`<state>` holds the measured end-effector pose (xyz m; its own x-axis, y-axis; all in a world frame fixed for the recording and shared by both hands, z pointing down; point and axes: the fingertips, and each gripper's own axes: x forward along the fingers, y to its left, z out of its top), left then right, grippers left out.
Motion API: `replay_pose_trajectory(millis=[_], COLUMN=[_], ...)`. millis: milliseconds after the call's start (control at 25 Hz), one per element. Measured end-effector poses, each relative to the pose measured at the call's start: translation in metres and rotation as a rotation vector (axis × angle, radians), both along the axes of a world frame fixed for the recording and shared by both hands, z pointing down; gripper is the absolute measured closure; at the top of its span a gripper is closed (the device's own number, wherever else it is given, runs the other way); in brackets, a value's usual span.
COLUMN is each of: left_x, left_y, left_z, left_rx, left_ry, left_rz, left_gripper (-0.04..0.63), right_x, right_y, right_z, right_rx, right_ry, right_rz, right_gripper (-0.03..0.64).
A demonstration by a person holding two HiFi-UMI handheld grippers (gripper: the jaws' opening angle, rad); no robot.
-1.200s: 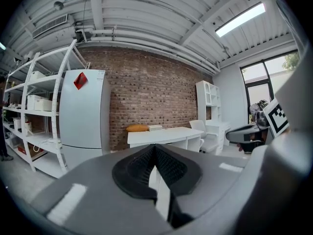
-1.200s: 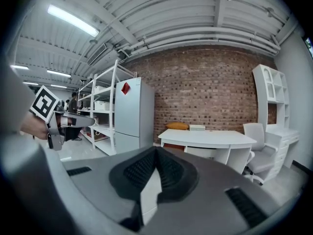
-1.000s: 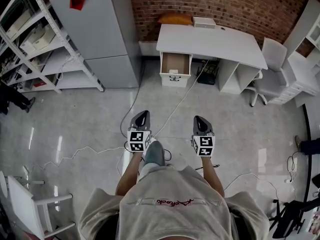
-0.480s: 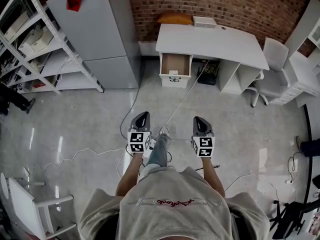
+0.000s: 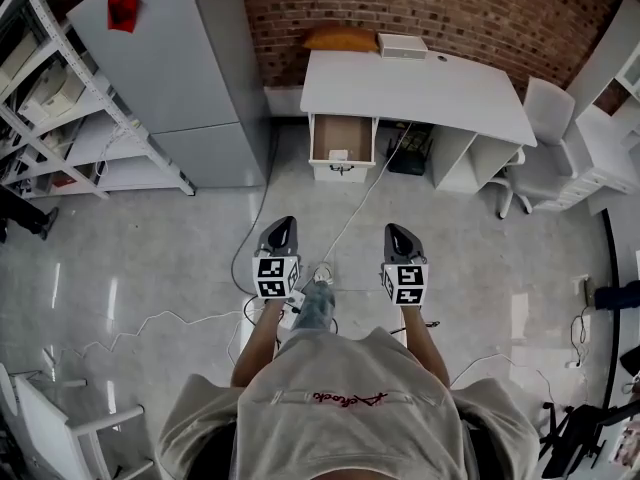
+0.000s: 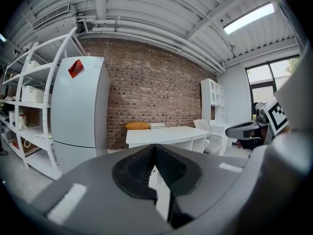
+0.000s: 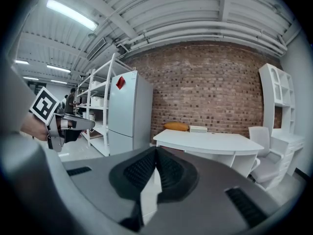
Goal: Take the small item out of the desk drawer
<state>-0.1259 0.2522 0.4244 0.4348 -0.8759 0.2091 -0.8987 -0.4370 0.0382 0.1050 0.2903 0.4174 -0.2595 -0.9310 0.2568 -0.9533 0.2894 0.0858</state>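
A white desk (image 5: 420,83) stands against the brick wall, well ahead of me across the floor. Its drawer (image 5: 341,140) is pulled open, and a small white item (image 5: 338,154) lies at the drawer's front. My left gripper (image 5: 283,230) and right gripper (image 5: 396,233) are held side by side at waist height, far short of the desk, both shut and empty. In the left gripper view the jaws (image 6: 154,151) meet, with the desk (image 6: 164,134) beyond them. In the right gripper view the jaws (image 7: 156,153) meet too, before the desk (image 7: 210,142).
A tall grey fridge (image 5: 175,63) stands left of the desk, with white shelving (image 5: 50,98) further left. A white chair (image 5: 540,143) sits at the desk's right. Cables (image 5: 360,203) trail over the glossy floor between me and the drawer. An orange cushion (image 5: 342,39) and white box (image 5: 402,44) lie on the desk.
I have stepped forward, so the desk and drawer sit slightly nearer and shifted left. One foot has swung ahead. Both grippers stay shut and level.
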Motion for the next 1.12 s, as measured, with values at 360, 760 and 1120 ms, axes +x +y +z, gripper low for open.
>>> replay_pose_trajectory(millis=[360,760,1120], left_x=[0.002,-0.003,0.000], left_y=[-0.106,-0.217,-0.299], left_z=[-0.002,-0.008,-0.009], left_rx=[-0.005,-0.015,-0.013], left_ry=[0.016,0.016,0.030], left_rz=[0.002,0.011,0.038], left_gripper=[0.586,0.586,0.586], right_x=[-0.003,-0.010,-0.008], right_y=[-0.102,-0.213,-0.291], right_z=[-0.003,-0.014,-0.018], right_rx=[-0.008,-0.008,0.002], right_ry=[0.014,0.016,0.026], right_rz=[-0.009,-0.007,0.016], right_gripper=[0.606,0.606,0.606])
